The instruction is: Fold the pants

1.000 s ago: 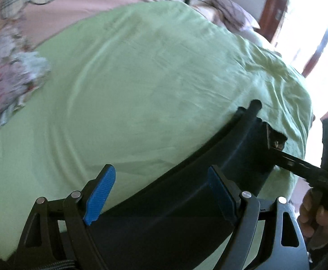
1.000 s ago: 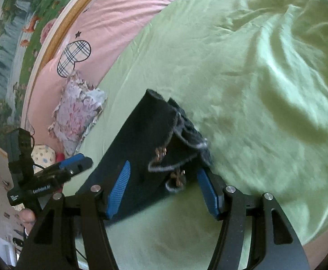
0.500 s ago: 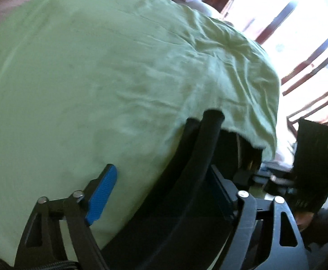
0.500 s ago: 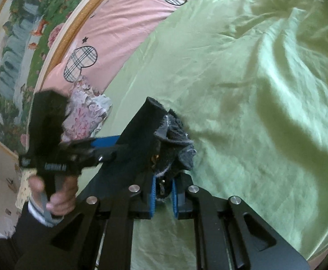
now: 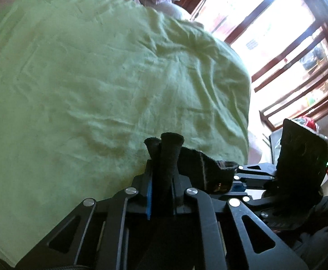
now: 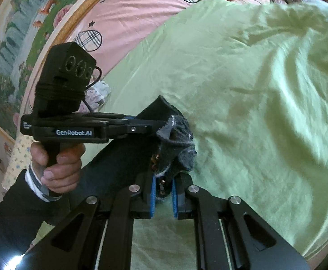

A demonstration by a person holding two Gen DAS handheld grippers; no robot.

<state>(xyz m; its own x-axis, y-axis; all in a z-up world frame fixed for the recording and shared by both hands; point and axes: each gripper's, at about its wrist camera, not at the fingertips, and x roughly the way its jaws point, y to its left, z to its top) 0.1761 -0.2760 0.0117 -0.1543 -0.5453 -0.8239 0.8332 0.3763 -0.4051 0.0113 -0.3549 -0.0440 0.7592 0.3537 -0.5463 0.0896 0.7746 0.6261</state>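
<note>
Dark navy pants (image 6: 123,157) lie at the near edge of a green bedspread (image 6: 254,112). My left gripper (image 5: 161,193) is shut on a bunched fold of the pants (image 5: 168,157), which sticks up between its blue pads. My right gripper (image 6: 162,199) is shut on the waistband end of the pants, where grey frayed trim and small metal studs show. In the right wrist view the left gripper (image 6: 141,128), held by a hand, clamps the pants edge just to the left. In the left wrist view the right gripper (image 5: 238,182) grips the cloth at the right.
A pink sheet with plaid hearts (image 6: 123,15) and a floral pillow (image 6: 96,92) lie beyond the bedspread (image 5: 96,78). A framed painting (image 6: 17,29) hangs at the left. A bright wood-framed window (image 5: 287,45) stands past the bed's right edge.
Both grippers closed on the pants: the right about half a second ago, the left since then. The left gripper swung towards the right one, and the cloth now stands bunched between them.
</note>
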